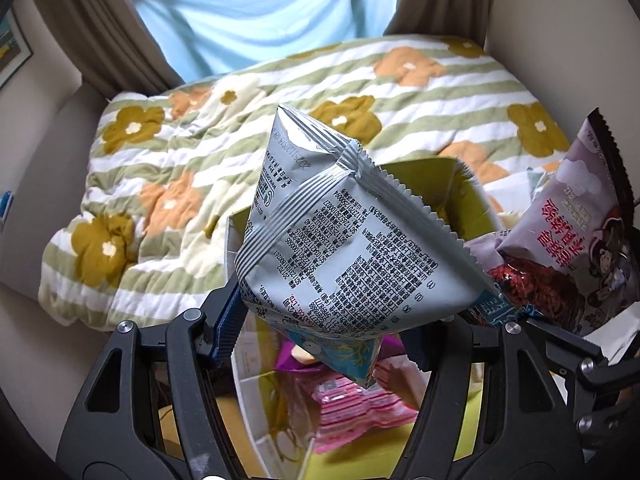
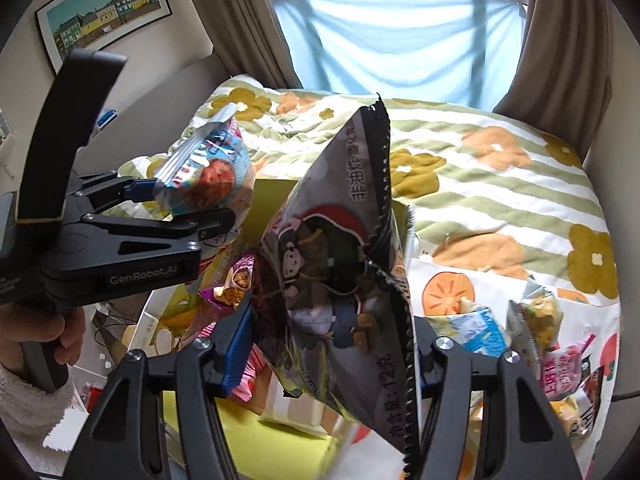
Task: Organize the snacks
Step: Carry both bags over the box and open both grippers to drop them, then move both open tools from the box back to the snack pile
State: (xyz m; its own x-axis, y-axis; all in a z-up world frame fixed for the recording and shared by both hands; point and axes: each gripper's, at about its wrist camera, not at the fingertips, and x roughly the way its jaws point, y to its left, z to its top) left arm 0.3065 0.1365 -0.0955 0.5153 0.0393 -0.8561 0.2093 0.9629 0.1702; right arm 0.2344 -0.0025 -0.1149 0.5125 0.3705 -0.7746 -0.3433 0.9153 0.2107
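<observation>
- Looking along both grippers, we see a bed covered by a green-and-white striped quilt (image 1: 280,92) with orange and mustard flowers; it fills the middle of each view.
- At 12 o'clock beyond the bed hangs a pale blue cloth (image 2: 400,36) across the window, with brown curtains (image 2: 560,40) at both sides.
- At 10 o'clock in the right wrist view a framed picture (image 2: 104,12) of coloured houses hangs on the cream wall.
- Our left gripper (image 1: 320,336) is clamped on a silver snack packet (image 1: 340,248), printed back toward the camera, held above the box.
- Our right gripper (image 2: 332,356) is clamped on a grey cartoon snack bag (image 2: 340,272), held upright with its serrated edge at 3 o'clock.
- Below both packets sits a yellow-green box (image 2: 280,436) at 6 o'clock, with pink and purple packets (image 1: 352,408) already inside.
- At 4 o'clock in the right view, loose snack packets (image 2: 532,320) lie on a persimmon-print cloth (image 2: 448,292) just beside the box.
- The two held packets are near each other, the grey bag at 3 o'clock of the silver one; whether they touch we cannot tell.
- The quilt from 12 to 2 o'clock lies flat behind them.
</observation>
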